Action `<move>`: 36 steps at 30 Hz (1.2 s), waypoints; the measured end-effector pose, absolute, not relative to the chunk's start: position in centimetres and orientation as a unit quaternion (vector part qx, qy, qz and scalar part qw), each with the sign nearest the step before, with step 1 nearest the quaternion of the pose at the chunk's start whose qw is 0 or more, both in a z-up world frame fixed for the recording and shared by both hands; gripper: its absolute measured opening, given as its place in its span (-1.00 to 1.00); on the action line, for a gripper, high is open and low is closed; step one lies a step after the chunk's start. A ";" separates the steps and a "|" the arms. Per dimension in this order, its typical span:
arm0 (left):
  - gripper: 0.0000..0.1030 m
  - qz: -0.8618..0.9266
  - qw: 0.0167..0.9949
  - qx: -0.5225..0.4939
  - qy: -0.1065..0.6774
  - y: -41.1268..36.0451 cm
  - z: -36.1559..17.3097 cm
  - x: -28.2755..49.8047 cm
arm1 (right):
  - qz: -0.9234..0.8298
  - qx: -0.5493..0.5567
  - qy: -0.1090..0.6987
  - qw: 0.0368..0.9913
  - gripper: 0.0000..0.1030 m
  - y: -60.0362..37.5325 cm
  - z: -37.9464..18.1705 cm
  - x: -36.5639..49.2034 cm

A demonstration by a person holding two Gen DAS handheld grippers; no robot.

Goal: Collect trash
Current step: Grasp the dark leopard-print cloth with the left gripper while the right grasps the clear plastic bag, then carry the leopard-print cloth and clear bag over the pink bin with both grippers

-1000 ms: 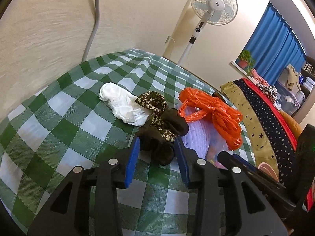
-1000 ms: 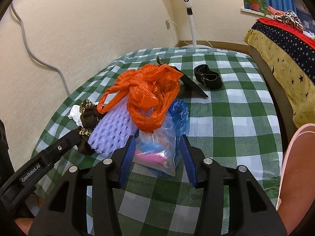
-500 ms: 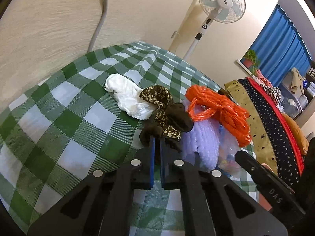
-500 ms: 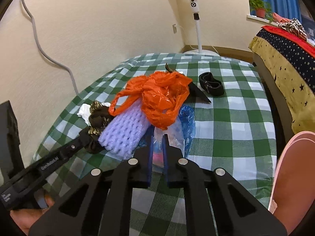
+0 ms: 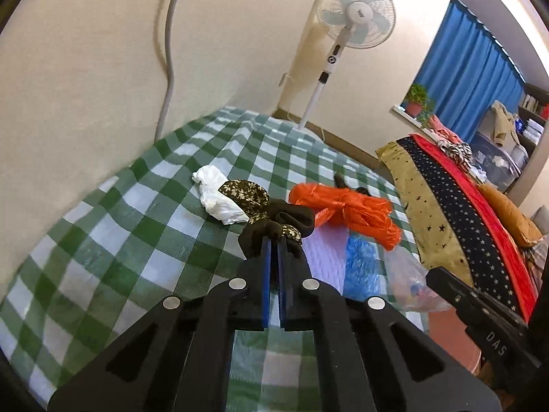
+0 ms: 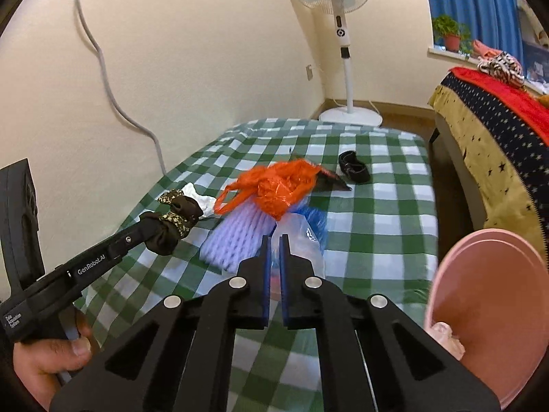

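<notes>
Trash collecting has barely begun: my left gripper (image 5: pixel 273 240) jaws pinch the dark brown floral fabric scrunchie (image 5: pixel 274 221), my right gripper (image 6: pixel 273 240) jaws clamp the clear plastic bag (image 6: pixel 302 237), while the orange plastic bag (image 6: pixel 278 185) beside it stays on the green checked tabletop (image 6: pixel 384 213).

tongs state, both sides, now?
Left tongs: shut on the brown cloth.
Right tongs: shut on the clear bag.

Cream walls (image 5: pixel 85 68) meet at a far corner where a fan (image 5: pixel 355 20) stands, blue curtains (image 5: pixel 470 79) on the right.
</notes>
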State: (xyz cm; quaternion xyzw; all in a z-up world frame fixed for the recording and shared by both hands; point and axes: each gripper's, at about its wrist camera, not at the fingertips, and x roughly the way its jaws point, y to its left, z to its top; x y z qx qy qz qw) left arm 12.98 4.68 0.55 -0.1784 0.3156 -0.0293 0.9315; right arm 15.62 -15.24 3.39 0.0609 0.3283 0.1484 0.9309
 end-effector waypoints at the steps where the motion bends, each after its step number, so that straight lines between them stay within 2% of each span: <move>1: -0.94 -0.032 0.933 -0.174 0.313 4.5 0.9 12.6 | 0.148 0.061 0.325 0.932 -0.93 -15.5 3.7 15.1; 24: -0.94 -0.105 0.948 -0.111 0.281 0.4 5.2 6.3 | 0.123 0.078 0.284 0.948 -0.96 -20.6 9.2 7.5; 36: -0.94 -0.132 0.950 -0.092 0.269 -2.2 6.1 4.9 | 0.076 0.070 0.258 0.961 -0.96 -26.4 12.4 5.3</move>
